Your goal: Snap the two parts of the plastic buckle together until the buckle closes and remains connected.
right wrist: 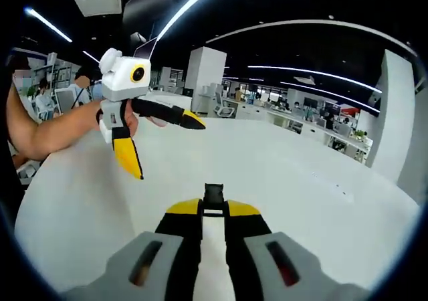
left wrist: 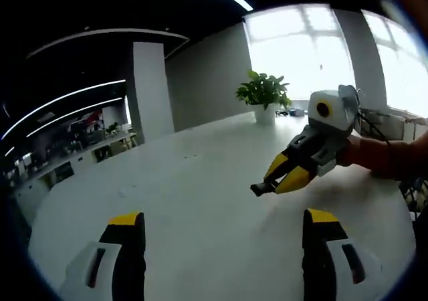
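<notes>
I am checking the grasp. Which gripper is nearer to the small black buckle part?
Right. The right gripper is shut on the buckle part, at its tips. The left gripper hangs open, apart from it, empty.

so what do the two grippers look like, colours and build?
Both match: left gripper and right gripper have black jaws with yellow tips, grey-white housings behind, and a white box on top. Dark cables trail from the right one. No sleeve shows on either forearm.
</notes>
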The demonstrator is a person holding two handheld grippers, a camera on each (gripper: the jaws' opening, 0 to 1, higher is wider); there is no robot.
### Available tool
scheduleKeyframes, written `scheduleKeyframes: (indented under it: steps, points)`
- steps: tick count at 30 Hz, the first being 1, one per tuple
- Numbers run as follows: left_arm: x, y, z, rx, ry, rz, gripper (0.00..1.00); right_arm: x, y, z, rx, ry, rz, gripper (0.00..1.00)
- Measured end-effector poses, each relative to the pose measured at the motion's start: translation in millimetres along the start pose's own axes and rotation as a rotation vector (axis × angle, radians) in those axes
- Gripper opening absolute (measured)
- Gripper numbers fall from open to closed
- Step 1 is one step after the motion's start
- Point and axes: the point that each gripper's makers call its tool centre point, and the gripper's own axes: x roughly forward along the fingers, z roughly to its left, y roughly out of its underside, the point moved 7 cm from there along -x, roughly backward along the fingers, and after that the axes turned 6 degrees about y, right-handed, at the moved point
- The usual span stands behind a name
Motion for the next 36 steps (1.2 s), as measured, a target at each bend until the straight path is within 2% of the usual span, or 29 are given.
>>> scheduleKeyframes:
  steps: [11,13,16,36]
  points:
    - [2,-1.3,-3.8,0.003,0.02,0.0,0.99,3,0.0,-8,0.004,0.052,0.001,0.1]
    - [0,-1.6,-3.8,0.021,0.011,0.006,0.93,3,0.2,-9,0.007,0.053,0.003,0.1]
    - [1,-1.7,-2.7,0.002,0.013,-0.003,0.99,3,0.8,-9,0.006,0.056,0.005,0.1]
    - [6,6.0,2.6,-0.027,-0.008,0.028,0.99,10,-1.1,-23,0.026,0.096,0.011,0.1]
